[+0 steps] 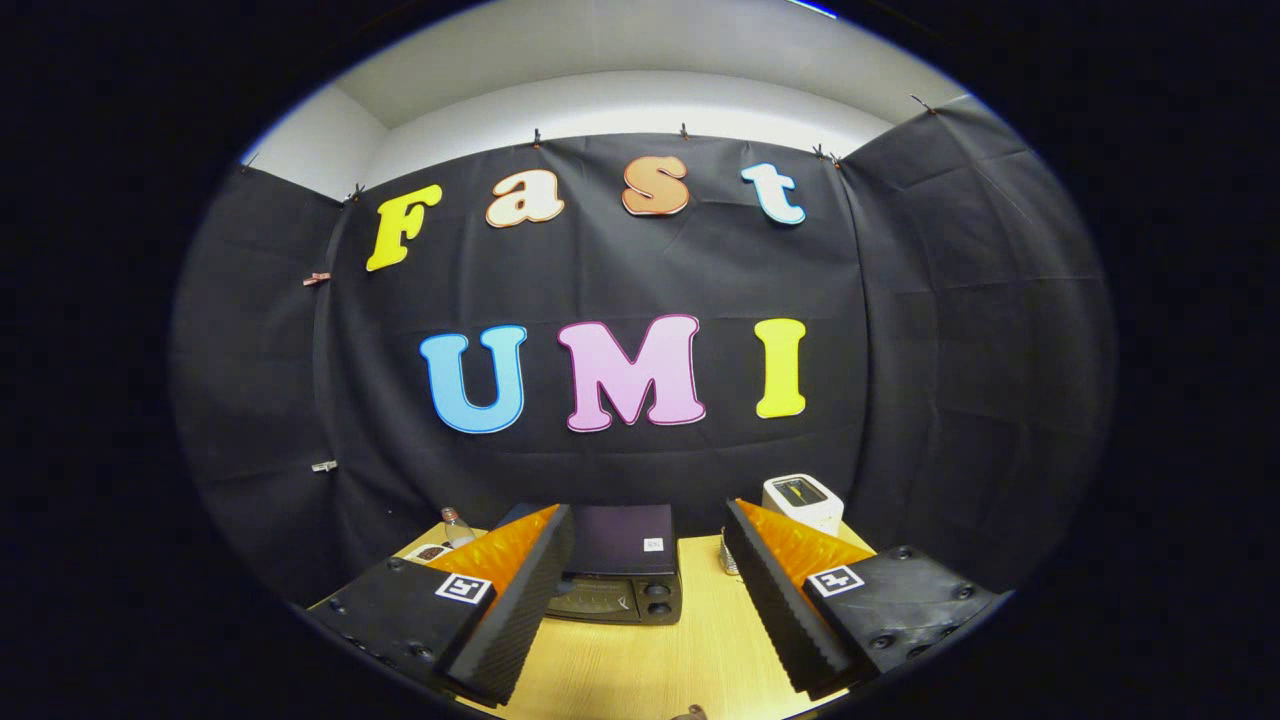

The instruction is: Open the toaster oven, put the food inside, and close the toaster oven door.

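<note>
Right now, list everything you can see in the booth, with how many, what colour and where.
toaster oven: one, black, on the table beyond the fingers, door shut
white appliance: one, white, behind the right finger
bottle: one, clear, beyond the left finger
small container: one, white, beside the bottle; contents unclear
table: one, light wood, underneath
gripper: one, fingers open, nothing between them
</note>
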